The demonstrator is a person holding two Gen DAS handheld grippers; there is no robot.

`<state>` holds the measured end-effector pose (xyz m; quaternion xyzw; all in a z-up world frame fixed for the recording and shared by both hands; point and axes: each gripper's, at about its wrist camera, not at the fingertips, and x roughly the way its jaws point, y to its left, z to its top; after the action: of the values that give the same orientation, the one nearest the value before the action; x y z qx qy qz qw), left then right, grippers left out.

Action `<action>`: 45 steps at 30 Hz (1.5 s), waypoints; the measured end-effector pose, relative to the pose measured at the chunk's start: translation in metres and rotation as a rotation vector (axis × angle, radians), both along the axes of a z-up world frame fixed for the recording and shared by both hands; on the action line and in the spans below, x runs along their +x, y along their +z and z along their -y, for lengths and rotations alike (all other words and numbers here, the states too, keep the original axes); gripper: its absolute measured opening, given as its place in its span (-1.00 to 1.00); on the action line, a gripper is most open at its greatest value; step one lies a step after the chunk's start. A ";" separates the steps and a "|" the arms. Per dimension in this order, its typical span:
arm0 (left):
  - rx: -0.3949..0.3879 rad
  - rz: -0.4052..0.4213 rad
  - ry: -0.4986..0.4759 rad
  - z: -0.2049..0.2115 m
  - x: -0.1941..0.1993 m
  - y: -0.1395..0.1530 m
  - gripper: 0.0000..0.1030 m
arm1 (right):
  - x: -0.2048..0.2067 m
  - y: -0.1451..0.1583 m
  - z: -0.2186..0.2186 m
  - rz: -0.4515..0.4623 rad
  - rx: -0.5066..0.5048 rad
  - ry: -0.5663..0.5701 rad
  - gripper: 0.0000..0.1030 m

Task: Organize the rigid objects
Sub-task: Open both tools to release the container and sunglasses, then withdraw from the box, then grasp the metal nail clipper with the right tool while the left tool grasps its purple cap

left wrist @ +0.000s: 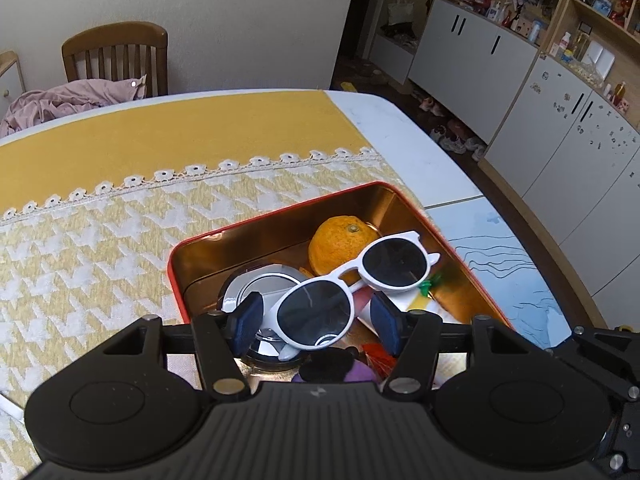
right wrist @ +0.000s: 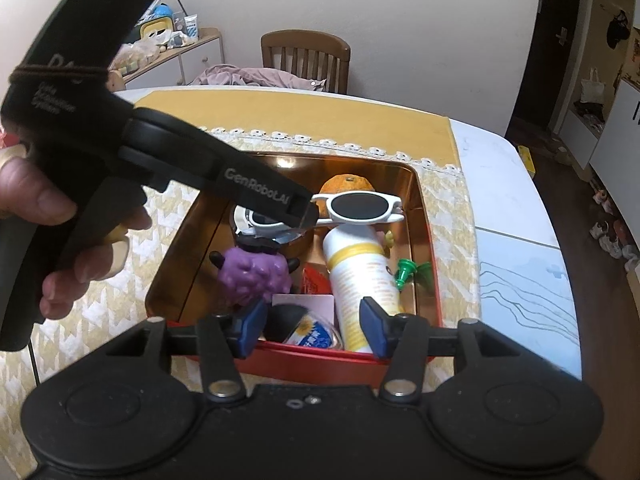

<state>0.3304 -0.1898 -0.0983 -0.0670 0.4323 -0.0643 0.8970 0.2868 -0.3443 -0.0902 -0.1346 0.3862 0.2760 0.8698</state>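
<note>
Your left hand grips the black handle at the left of the right wrist view, and your left tongs reach over the red metal tin with the golden inside. Their blue pads stand apart on either side of one lens of the white plastic sunglasses with dark round lenses. In that view the pads do not seem to press the frame, but from the other side the tongs tip covers this lens, so I cannot tell if they really hold it.

The sunglasses are above the things in the tin, over a round silver and black lid on the left and a white bottle with a yellow band in the middle. Behind them, in the far part of the tin, lies an orange fruit. In front of the lid stands a purple bumpy toy figure with black horns. Right of the bottle you see a small green plastic piece.

The tin sits on the yellow and white patterned cloth of the counter. Your right tongs are wide apart and hold nothing, at the near rim of the tin.
</note>
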 end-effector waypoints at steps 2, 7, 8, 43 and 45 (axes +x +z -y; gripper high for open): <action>-0.004 0.011 -0.004 -0.001 -0.005 0.004 0.16 | 0.000 0.002 0.001 0.000 0.008 -0.007 0.06; -0.014 0.041 -0.013 -0.007 -0.019 0.016 0.21 | -0.006 0.008 0.001 0.008 0.030 -0.017 0.13; -0.013 0.048 -0.015 -0.009 -0.023 0.019 0.22 | -0.008 0.010 0.001 0.012 0.036 -0.018 0.14; 0.070 0.187 0.060 -0.170 -0.151 0.059 0.63 | -0.083 0.032 -0.129 0.015 0.112 0.054 0.61; 0.083 0.183 0.071 -0.179 -0.154 0.057 0.65 | -0.086 0.030 -0.140 0.017 0.103 0.064 0.61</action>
<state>0.1765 -0.0107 -0.0409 -0.0388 0.3482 -0.0202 0.9364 0.2008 -0.2040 -0.0601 -0.1042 0.3596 0.3221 0.8695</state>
